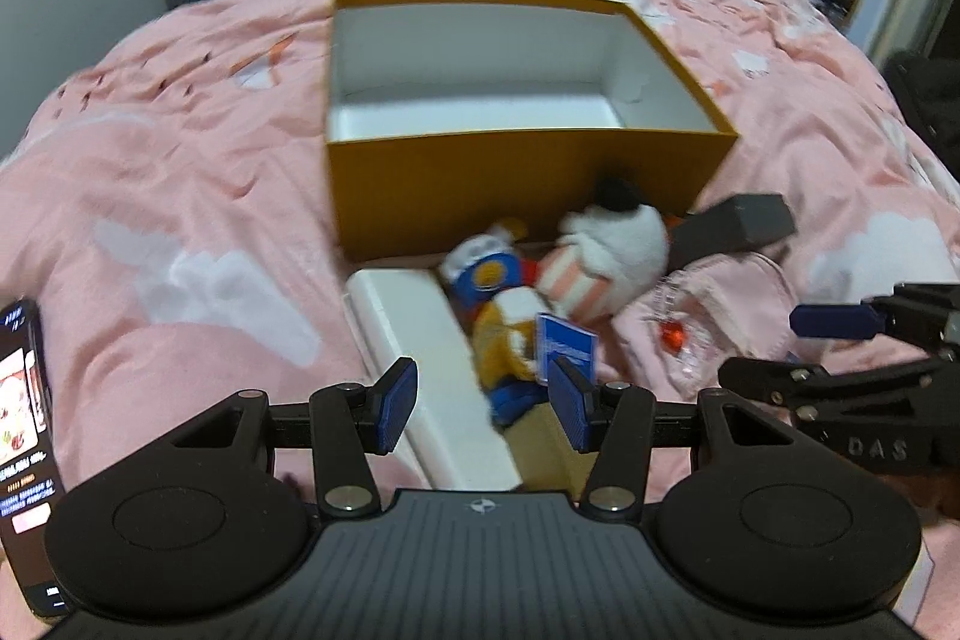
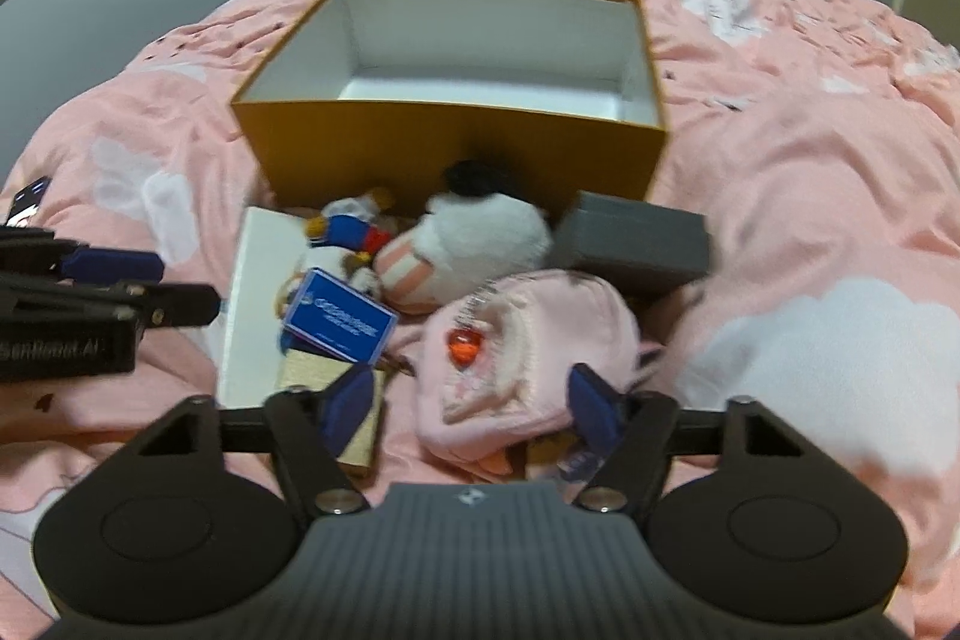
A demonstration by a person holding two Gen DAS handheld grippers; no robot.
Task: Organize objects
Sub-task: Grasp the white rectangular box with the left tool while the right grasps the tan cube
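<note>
Left wrist view: yellow box [image 1: 528, 178] open-topped on pink bedspread [image 1: 180, 172], white interior bare. Pile against its near wall: white plush [image 1: 618, 244], blue-and-orange plush [image 1: 498, 292], blue card [image 1: 567, 343], long white box [image 1: 426, 358], grey box [image 1: 744, 223], pink pouch [image 1: 720, 304] with red charm. Phone [image 1: 24, 436] at left edge.

Left gripper [image 1: 483, 400] low over white box and blue-and-orange plush, jaws wide apart, holding nothing.

Right gripper [image 2: 474, 409] straddles near end of pink pouch [image 2: 528, 358], jaws spread, no grip.
</note>
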